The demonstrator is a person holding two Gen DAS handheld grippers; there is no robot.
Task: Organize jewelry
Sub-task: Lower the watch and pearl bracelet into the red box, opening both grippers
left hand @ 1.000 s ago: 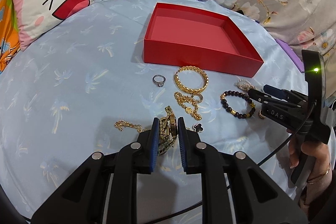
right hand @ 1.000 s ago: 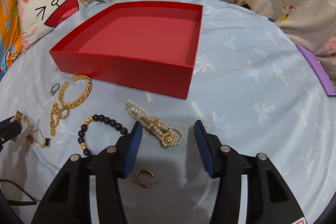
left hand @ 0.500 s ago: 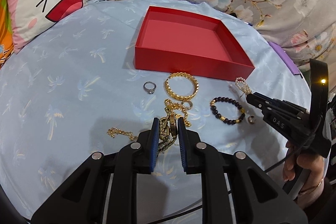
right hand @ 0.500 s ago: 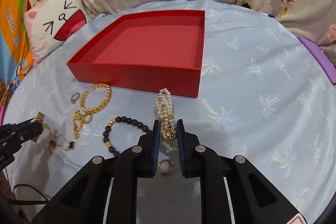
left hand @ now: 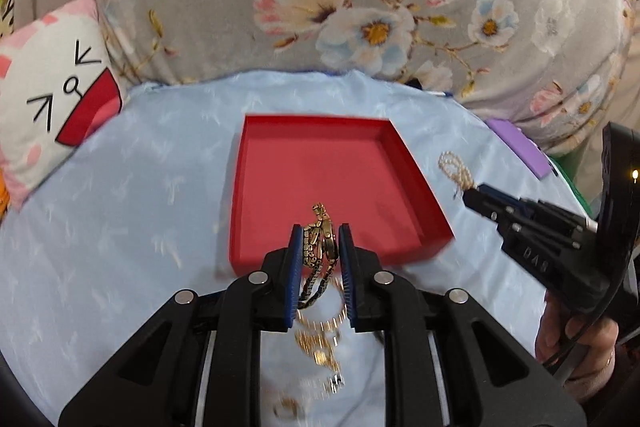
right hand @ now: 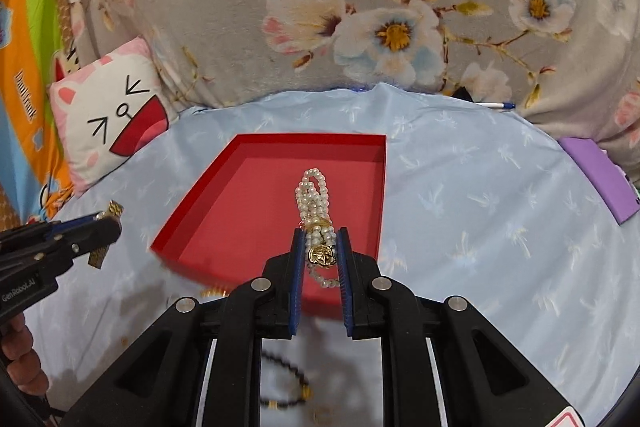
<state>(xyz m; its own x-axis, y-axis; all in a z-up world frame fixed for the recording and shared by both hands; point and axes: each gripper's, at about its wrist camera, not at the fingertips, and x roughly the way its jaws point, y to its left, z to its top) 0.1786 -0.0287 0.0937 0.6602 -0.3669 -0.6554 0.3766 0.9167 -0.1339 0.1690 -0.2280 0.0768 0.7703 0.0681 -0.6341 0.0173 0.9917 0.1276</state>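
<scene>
My left gripper (left hand: 320, 239) is shut on a gold link watch (left hand: 318, 227), which hangs lifted just in front of the near wall of the open red box (left hand: 304, 163). My right gripper (right hand: 319, 239) is shut on a pearl bracelet (right hand: 314, 195) with a gold clasp, held up over the near right part of the red box (right hand: 248, 211). In each view the other gripper shows at the side: the right gripper (left hand: 474, 197) with the pearl bracelet (left hand: 454, 167), and the left gripper (right hand: 108, 223) with the watch (right hand: 114, 207). Both stand clear of the box.
Blurred gold chains (left hand: 320, 339) and a black bead bracelet (right hand: 288, 387) lie on the light blue cloth below the grippers. A cat-face pillow (left hand: 52, 87) sits at the back left, a purple flat thing (left hand: 520, 147) at the right, and a floral blanket behind.
The right gripper shut on the pearl bracelet. Both grippers then rose off the cloth and moved toward the red box, each carrying its piece.
</scene>
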